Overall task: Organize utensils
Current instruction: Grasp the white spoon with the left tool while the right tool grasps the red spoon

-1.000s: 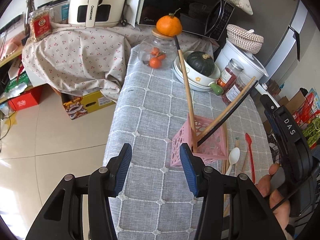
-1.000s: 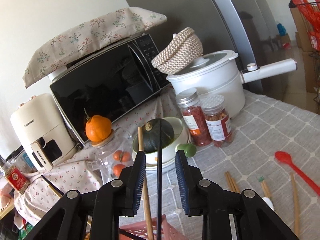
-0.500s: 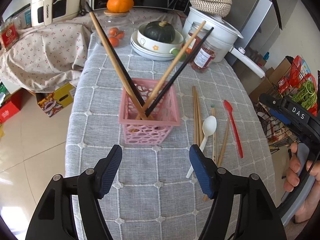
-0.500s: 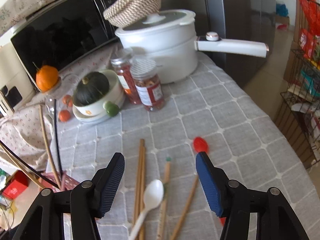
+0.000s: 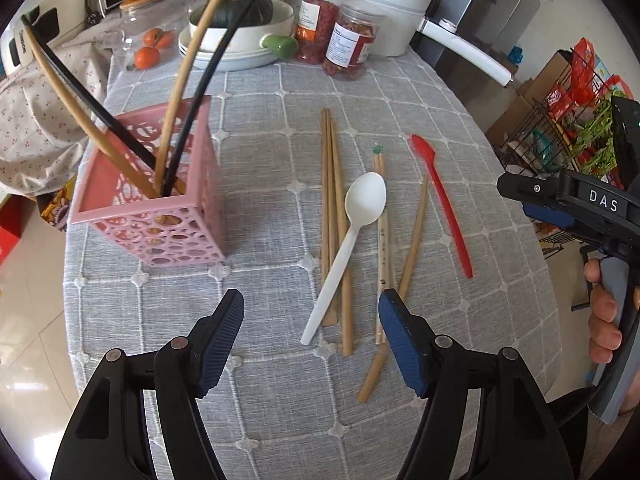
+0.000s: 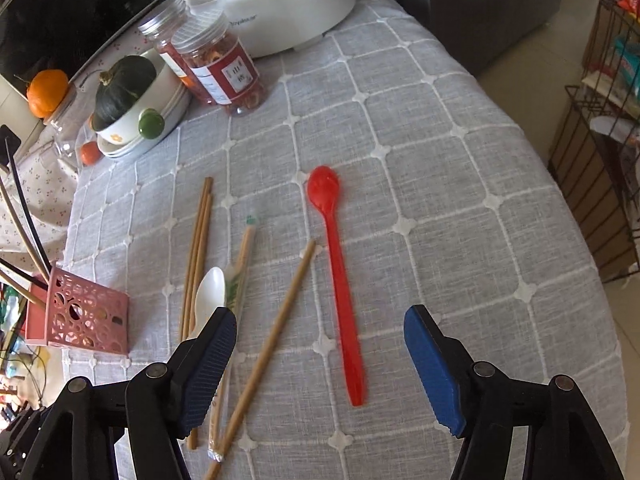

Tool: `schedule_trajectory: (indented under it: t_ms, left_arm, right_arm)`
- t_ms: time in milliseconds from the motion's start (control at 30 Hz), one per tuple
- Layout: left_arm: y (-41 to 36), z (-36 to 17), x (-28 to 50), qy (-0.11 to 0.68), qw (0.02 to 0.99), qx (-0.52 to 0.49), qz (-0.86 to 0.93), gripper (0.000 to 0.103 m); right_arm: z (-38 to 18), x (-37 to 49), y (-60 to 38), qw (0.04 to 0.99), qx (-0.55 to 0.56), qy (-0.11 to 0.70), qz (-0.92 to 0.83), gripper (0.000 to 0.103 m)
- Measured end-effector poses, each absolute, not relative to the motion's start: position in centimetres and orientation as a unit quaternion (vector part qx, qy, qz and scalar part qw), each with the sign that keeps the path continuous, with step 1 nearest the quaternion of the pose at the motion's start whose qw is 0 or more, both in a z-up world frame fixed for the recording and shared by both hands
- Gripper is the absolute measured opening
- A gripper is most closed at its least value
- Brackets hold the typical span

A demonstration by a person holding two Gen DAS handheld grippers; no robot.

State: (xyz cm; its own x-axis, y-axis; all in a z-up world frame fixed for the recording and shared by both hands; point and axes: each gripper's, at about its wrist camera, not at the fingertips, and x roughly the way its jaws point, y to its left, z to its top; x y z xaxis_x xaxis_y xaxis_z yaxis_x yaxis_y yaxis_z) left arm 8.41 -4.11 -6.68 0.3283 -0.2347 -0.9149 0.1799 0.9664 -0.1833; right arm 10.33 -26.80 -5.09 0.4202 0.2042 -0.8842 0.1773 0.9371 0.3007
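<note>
With four sticks already in the pink basket point(image 5: 160, 216), I'm on the next pick: left tongs point(image 5: 312, 344) wide and empty, right tongs point(image 6: 320, 364) empty and opening over the red spoon point(image 6: 340, 288) on the counter point(image 6: 440, 200). Next I'd drop and pinch its handle.

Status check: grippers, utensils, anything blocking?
Left gripper open, empty. Right gripper opening, empty, above red spoon. Four chopsticks in pink basket; white spoon, loose chopsticks on the cloth. Nothing blocking.

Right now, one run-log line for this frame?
left tongs open, empty | right tongs opening, empty | four chopsticks in pink basket | white spoon, red spoon on table
</note>
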Motion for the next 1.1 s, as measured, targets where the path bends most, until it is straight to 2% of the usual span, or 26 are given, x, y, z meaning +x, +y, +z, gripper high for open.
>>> schedule_trajectory:
  t_ms: [267,433,800,900,1100]
  left_arm:
    - [-9.2,-8.1,13.1,0.565,0.807,0.025,-0.172,0.068]
    - [-11.7,-9.7,15.9,0.569,0.801,0.054,-0.179,0.059]
    - [-12.8,-12.2,19.2,0.605,0.78,0.052,-0.152,0.049]
    - [-12.8,-12.7,19.4,0.614,0.774,0.043,-0.152,0.036]
    - [-12.7,-11.9,18.7,0.603,0.783,0.036,-0.147,0.034]
  right_arm:
    - [-5.4,11.7,-29.1,0.815,0.178,0.551,0.009,0.075]
    - [-4.4,12.0,-30.3,0.823,0.178,0.539,0.014,0.075]
    - [-4.3,12.7,-32.4,0.825,0.197,0.53,0.0,0.075]
    - [-4.4,12.8,-32.3,0.824,0.194,0.532,0.002,0.075]
    - [-4.7,13.0,-32.3,0.823,0.192,0.535,0.0,0.075]
